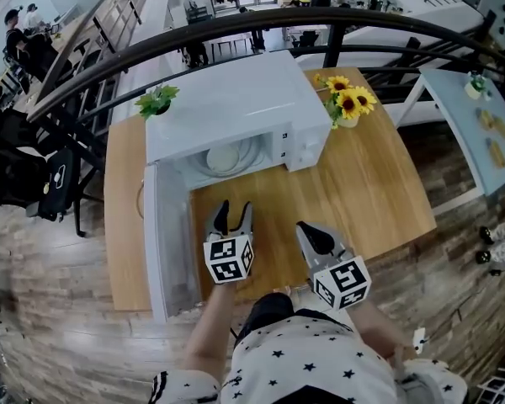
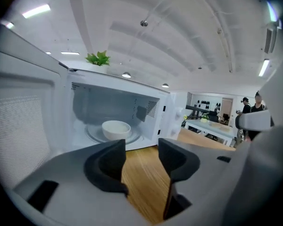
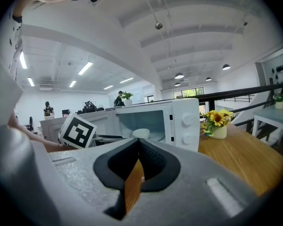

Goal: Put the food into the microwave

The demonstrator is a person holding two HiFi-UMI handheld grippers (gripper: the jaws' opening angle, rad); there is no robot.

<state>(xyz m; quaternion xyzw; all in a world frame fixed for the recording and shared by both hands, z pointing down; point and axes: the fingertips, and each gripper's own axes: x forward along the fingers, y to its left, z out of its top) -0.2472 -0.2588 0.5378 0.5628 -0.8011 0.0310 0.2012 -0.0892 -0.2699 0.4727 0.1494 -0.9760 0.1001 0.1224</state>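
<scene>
The food was already in place: the round white bowl (image 2: 116, 129) sat on the glass turntable (image 2: 92, 134) inside the boxy white microwave (image 1: 236, 112), centre-left in the left gripper view. I judged the placing done, with the shutting left to do, as the white door (image 1: 164, 234) still hung wide open down the left of the head view. Your left gripper (image 1: 233, 215) hovered over the light wooden table (image 1: 370, 183), just below the open cavity in the frame. Its fingers stood partway apart, with only bare tabletop showing between them. Your right gripper (image 1: 313, 236) was at the lower right of it, fingertips brought together on nothing. The next move, as I read it, called for your left gripper to get to the door's far side or free edge and swing it toward the cavity. That needs both tools clear of the opening and no knock to the bowl. The head view showed the door's full reach and both tools, but only a sliver of the bowl under the oven's roof. The left gripper view showed the bowl whole and the cavity walls. Only the right gripper view showed the two round knobs (image 3: 187, 119) on the front panel. It also showed the yellow sunflowers in a small white pot (image 3: 218, 124) at the right, and your left tool's marker cube (image 3: 79, 131) at the left.
</scene>
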